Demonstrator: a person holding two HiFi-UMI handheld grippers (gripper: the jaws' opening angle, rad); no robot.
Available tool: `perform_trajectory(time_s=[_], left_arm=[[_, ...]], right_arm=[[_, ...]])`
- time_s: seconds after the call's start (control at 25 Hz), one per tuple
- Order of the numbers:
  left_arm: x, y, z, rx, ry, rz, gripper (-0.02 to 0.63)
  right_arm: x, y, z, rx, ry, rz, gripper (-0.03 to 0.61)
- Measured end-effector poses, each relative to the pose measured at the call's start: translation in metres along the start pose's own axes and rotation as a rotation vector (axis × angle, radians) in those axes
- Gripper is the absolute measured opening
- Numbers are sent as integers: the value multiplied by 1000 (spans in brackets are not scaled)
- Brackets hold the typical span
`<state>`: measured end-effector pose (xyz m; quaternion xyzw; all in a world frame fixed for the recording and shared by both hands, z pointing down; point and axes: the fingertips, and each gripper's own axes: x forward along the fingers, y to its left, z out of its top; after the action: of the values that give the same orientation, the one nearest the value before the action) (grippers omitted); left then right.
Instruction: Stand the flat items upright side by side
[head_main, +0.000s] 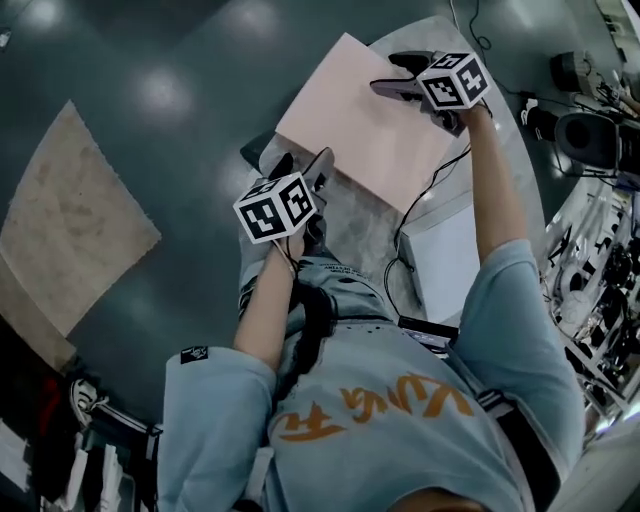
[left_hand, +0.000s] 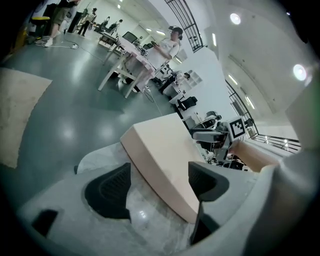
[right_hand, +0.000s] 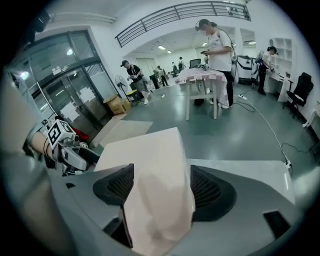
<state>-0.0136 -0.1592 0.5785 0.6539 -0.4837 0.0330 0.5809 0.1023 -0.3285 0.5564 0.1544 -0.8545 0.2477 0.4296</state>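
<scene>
Status: early. Only one flat item is in view, a pink slab (head_main: 360, 125). It lies on its broad face, or close to it, on the marble-topped bench (head_main: 365, 235), with its far corner hanging out past the bench edge. Nothing stands upright yet. No second item shows in any view, so I can't tell what it's meant to stand beside.

Your left tongs (left_hand: 156, 185) are released, pads apart and straddling the slab's near corner. Bench surface shows between one pad and the slab's edge, so there's no squeeze there. The other pad sits right at the slab's face; contact unclear.

Your right tongs (right_hand: 161, 187) are on the opposite side, spread wide around the slab's edge. The slab fills the gap between the pads, but I read that as straddling, not clamping. That's a judgement call, since the close part is blurred.

So you're set up for a two-handed pick with no grip made. Left to do, as I read it:
- Close both tongs on the slab.
- Tip it onto an edge and get it to stand.
- Bring any other flat item up beside it.

Watch the overhang: the slab could slide off the bench when you lever it.
</scene>
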Motion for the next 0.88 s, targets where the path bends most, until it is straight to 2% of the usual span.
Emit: perform_trajectory(time_s=[0.12,0.28,0.4,0.64,0.88], left_arm=[[9,-7,-5,-13,13,-12,371],[19,-12,-7,-41,22,-20,371],[22,-13,-8,-52,25,-7,371],[31,-10,-12,-45,49,29,370],[31,-12,-12,-22,31,46,368]], right_arm=[[6,-9,-2,8,25,34,357],[17,-6,-10,2,98,127,379],[21,-2,-13,20,115,177,380],[19,-4,-13,83,39,216,388],[13,-1,-11,61,-34,189,371]])
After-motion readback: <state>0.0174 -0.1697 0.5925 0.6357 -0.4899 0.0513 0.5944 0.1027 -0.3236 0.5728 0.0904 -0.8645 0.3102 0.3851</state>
